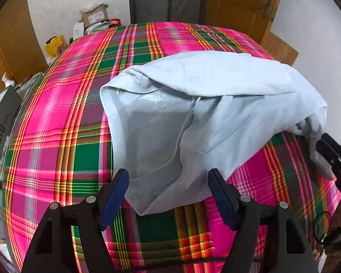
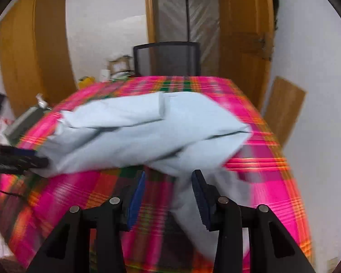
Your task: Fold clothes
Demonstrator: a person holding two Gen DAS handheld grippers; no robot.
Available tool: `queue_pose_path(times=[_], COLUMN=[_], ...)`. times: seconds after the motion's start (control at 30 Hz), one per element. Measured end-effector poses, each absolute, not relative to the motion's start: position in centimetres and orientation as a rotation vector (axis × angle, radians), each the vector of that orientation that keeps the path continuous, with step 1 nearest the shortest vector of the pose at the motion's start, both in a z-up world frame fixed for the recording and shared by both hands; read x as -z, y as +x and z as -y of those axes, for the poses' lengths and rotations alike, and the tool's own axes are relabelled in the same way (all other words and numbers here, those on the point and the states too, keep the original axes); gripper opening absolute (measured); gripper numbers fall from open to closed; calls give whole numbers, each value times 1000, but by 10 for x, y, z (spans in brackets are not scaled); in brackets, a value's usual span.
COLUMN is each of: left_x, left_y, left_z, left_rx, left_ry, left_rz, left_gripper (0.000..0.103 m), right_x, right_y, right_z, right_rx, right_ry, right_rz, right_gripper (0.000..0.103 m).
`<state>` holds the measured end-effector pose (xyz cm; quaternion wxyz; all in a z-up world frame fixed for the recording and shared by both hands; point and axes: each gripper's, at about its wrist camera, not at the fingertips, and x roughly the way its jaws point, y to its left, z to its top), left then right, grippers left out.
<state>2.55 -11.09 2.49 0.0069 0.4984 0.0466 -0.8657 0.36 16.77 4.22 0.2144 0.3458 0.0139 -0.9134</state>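
Clothing, a pale blue hoodie point(image 1: 193, 118), is spread on the plaid tablecloth point(image 1: 63, 118); "DUSTO" is read at nine o'clock (grey box point(image 1: 2, 125)). Left gripper point(image 1: 168, 195) and right gripper point(image 2: 168, 200) are held apart, empty.

Desk point(image 1: 63, 136) under plaid cloth point(image 1: 56, 104)
A pale blue top point(image 1: 193, 118) lies rumpled and partly folded on the cloth.
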Motion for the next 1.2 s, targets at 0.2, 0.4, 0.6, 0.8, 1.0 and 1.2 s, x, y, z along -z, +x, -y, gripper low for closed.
queue_pose_path(times=[0.2, 0.4, 0.6, 0.8, 1.0, 1.2], left_x=[-22, -18, -17, -18, -21, -16], left_y=[25, 27, 24, 27, 44, 50], left_z=[118, 128, 134, 152, 168, 173], left_rx=[2691, 2670, 2667, 2643, 2617, 2584], left_ry=[1564, 1573, 1561, 1562, 1568, 1615], left_rz=[-182, -200, -226, -334, -508, -651], left_gripper=[69, 69, 69, 70, 70, 73], right_x=[-22, -7, -2, 3, 3, 1], right_y=[-33, -67, -80, -79, -75, -77], right_z=[-151, -166, -171, -172, -174, -171], right_rx=[2394, 2350, 2299, 2283, 2288, 2288], right_ry=[1113, 1205, 1190, 1182, 1179, 1173], right_rz=[143, 445, 655, 726, 745, 733], right_gripper=[43, 43, 38, 3, 3, 3])
